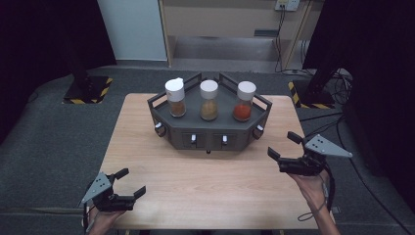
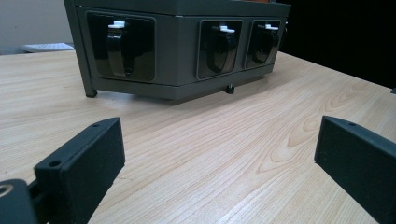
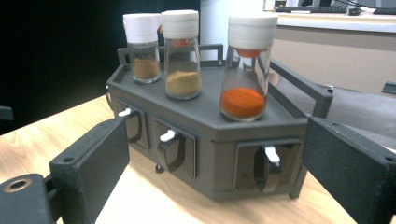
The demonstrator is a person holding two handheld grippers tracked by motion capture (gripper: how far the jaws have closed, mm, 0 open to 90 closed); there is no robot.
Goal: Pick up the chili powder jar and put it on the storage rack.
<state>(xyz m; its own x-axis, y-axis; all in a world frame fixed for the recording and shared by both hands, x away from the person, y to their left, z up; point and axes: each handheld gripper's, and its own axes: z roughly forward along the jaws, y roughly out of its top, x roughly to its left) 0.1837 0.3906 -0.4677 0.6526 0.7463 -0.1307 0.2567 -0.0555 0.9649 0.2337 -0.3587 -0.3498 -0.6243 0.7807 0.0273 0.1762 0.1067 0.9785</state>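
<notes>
High view shows both wide-open grippers, left (image 1: 128, 185) and right (image 1: 283, 144); right gripper view shows rack (image 3: 205, 126) jars (image 3: 243, 65).

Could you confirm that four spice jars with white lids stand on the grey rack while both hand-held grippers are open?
Not four: the high view shows three spice jars on the grey rack. The left hand-held gripper and right hand-held gripper are indeed open.

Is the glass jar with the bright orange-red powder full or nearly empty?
Partly filled. The glass jar with the bright orange-red powder holds powder only in its lower part; clear glass shows above it, up to the white cap.
</notes>
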